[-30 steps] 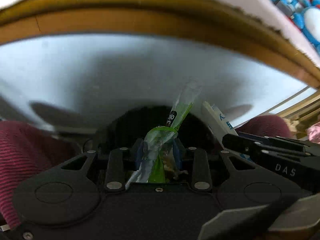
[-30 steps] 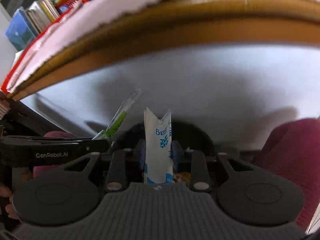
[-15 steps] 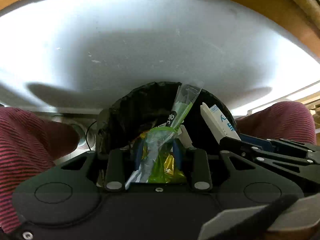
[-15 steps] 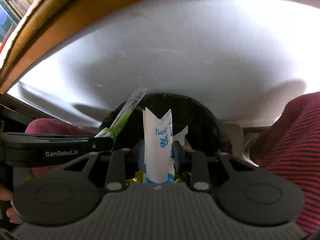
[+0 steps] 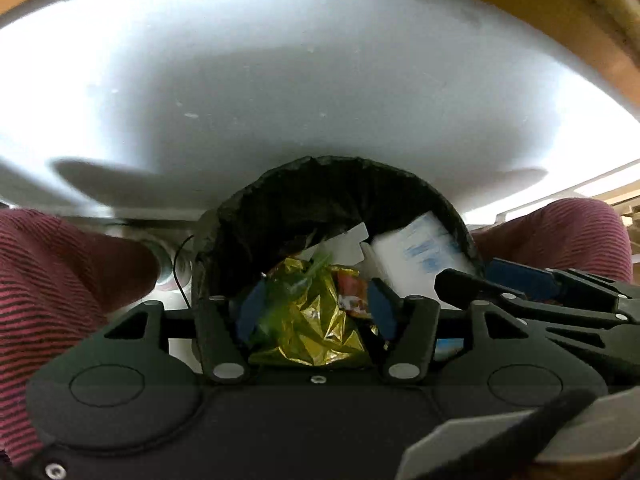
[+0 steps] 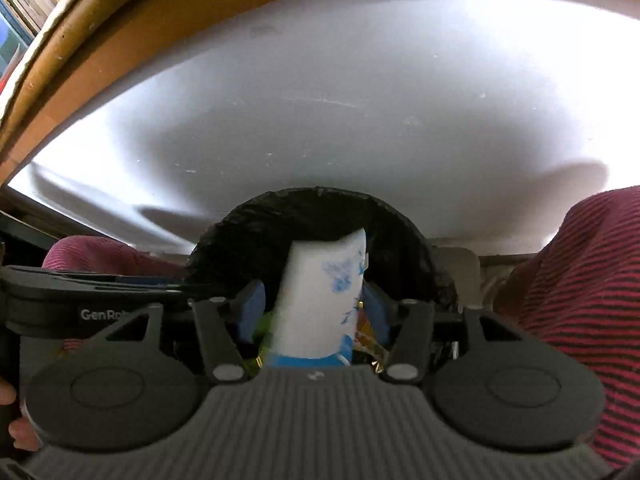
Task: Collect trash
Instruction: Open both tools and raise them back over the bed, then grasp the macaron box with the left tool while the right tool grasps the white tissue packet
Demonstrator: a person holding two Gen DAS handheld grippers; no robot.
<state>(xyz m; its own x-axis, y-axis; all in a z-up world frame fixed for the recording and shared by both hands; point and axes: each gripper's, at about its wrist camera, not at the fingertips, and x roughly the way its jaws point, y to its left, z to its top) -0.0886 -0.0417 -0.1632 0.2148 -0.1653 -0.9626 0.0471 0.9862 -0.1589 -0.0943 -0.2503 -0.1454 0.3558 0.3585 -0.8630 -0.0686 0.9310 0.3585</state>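
A bin with a black liner (image 5: 320, 168) sits right below both grippers. My left gripper (image 5: 314, 310) hangs over its mouth, its jaws opening. The green wrapper (image 5: 286, 300) is loose between the blue pads and rests on gold foil trash (image 5: 320, 332) in the bin. My right gripper (image 6: 313, 308) is over the same bin (image 6: 312, 200), jaws also opening. The white packet with blue print (image 6: 324, 300) stands tilted and blurred between its pads, with a gap on each side. That packet (image 5: 420, 256) also shows in the left wrist view, inside the bin's right side.
A person's knees in red striped cloth (image 5: 60, 280) (image 6: 580, 300) flank the bin. A white surface (image 5: 280, 80) lies beyond it, bordered by a wooden edge (image 6: 100, 52). Books (image 6: 28, 8) stand at the far upper left.
Both grippers sank toward the bin and their jaws spread. The green wrapper dropped from upright in the left jaws onto the trash. The white packet came loose in the right jaws and tilted.
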